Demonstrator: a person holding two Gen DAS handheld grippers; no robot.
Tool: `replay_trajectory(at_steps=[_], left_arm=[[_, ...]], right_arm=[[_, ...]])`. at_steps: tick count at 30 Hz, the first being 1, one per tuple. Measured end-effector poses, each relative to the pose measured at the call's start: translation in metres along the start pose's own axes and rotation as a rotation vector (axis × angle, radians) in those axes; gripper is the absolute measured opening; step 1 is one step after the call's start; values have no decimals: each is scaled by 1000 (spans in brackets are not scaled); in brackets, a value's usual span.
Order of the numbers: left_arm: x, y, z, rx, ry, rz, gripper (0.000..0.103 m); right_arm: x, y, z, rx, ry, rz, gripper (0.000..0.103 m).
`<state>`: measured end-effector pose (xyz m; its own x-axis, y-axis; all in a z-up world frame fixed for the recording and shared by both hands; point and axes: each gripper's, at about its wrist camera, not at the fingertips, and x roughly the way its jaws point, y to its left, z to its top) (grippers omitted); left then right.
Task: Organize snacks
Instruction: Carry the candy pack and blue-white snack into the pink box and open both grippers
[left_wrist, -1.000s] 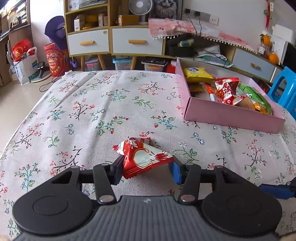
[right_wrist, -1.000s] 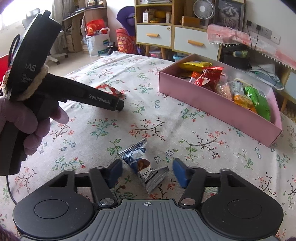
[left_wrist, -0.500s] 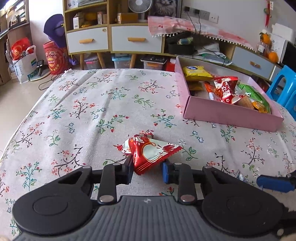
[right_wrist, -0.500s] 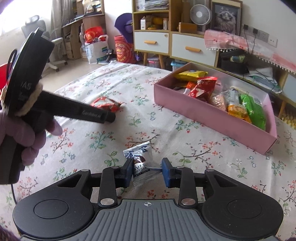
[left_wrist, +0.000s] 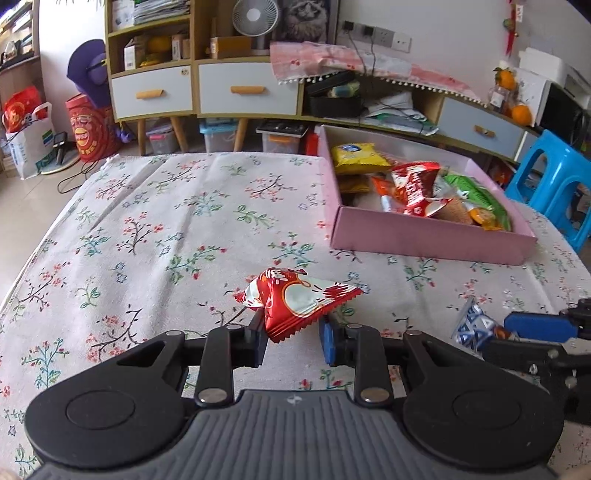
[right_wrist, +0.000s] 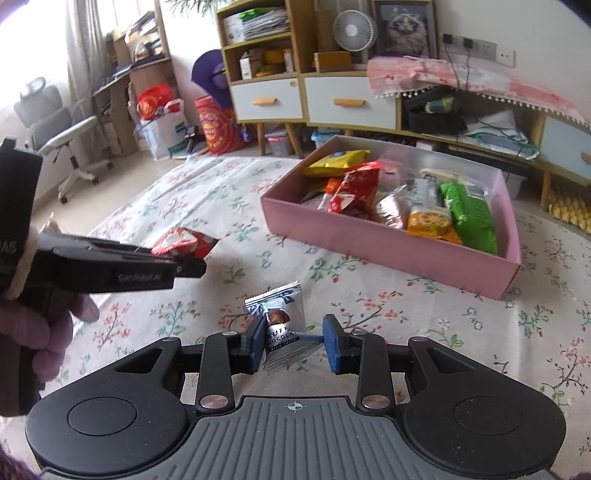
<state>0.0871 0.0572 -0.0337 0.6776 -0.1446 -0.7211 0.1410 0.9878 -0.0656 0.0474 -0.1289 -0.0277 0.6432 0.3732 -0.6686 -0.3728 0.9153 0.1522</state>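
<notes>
My left gripper (left_wrist: 293, 341) is shut on a red and white snack packet (left_wrist: 299, 299), holding it by its near corner just above the floral tablecloth (left_wrist: 166, 240). My right gripper (right_wrist: 293, 343) is shut on a silver and blue chocolate truffle packet (right_wrist: 282, 325), lifted a little off the cloth. The pink box (left_wrist: 424, 240) with several snack bags lies ahead and to the right of both. In the right wrist view the left gripper (right_wrist: 192, 266) shows from the side with the red packet (right_wrist: 184, 242), left of the pink box (right_wrist: 369, 236).
A blue plastic stool (left_wrist: 554, 184) stands beyond the table's right edge. A wooden cabinet with white drawers (left_wrist: 207, 88) lines the far wall. An office chair (right_wrist: 55, 125) stands at the far left. A gloved hand (right_wrist: 37, 332) holds the left gripper.
Both grippers have closed on their packets. The red packet now sits pinched between the left pads. The right gripper has risen slightly with the truffle packet and rolled a little.
</notes>
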Motion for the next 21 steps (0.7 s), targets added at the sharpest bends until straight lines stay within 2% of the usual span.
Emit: replay_trajectory(at_steps=[12, 17, 21], left_arm=[[-9, -20, 12, 47, -68, -71, 26], [-8, -35, 23, 109, -103, -96, 26], [3, -43, 39, 162, -134, -121, 26]], right_arm=[[-13, -34, 20, 126, -73, -35, 31], [-13, -62, 36, 217, -102, -44, 31], [-8, -93, 49, 343, -138, -41, 31]])
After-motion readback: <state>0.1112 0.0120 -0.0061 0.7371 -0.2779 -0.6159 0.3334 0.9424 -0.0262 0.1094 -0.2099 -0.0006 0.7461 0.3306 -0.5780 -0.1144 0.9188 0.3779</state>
